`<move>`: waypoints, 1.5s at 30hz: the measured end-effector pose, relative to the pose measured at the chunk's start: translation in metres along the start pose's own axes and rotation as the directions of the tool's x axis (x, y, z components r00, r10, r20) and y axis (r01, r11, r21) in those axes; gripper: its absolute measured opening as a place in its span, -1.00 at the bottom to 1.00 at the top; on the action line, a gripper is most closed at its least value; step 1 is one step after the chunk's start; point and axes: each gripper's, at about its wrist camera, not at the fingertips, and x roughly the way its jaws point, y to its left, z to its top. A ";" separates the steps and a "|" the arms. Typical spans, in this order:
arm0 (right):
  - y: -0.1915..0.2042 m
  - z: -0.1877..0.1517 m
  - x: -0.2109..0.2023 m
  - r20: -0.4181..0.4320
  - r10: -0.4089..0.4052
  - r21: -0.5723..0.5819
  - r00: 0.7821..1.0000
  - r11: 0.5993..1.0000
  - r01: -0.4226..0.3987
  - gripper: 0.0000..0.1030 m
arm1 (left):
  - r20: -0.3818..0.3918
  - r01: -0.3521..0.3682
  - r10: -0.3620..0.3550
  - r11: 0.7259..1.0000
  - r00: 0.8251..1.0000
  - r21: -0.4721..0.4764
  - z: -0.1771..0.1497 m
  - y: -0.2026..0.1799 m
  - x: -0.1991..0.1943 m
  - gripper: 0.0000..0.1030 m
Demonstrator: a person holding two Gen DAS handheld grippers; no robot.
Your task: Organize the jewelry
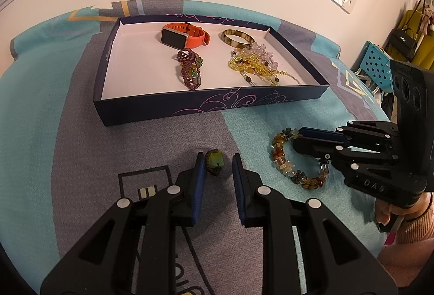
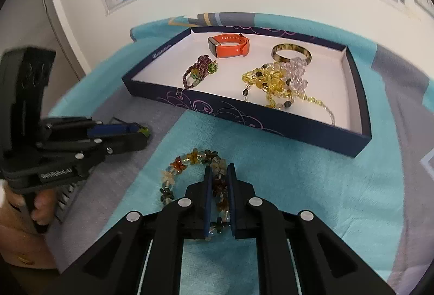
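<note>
An amber and brown beaded bracelet (image 2: 190,156) lies on the teal cloth. My right gripper (image 2: 219,168) is shut on its near strand, with beads pinched between the blue pads. In the left wrist view the same bracelet (image 1: 278,151) curls below the right gripper (image 1: 297,137). My left gripper (image 1: 218,159) stands open around a small green and brown trinket (image 1: 214,166) on the grey cloth. The trinket is by the left pad, with a gap to the right pad. The left gripper (image 2: 142,133) shows side-on in the right wrist view.
A navy box (image 1: 190,105) with a white floor holds an orange watch (image 1: 184,35), a tortoiseshell bangle (image 1: 237,38), a purple bead bracelet (image 1: 190,67) and tangled yellow and clear beads (image 1: 252,64). A blue perforated crate (image 1: 375,64) and handbags stand at the right.
</note>
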 end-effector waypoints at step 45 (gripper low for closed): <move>0.001 0.016 -0.072 0.185 0.150 0.039 0.971 0.986 -0.160 -0.97 | 0.054 -0.051 0.049 0.998 0.997 0.045 0.002 -0.017 -0.033 -0.72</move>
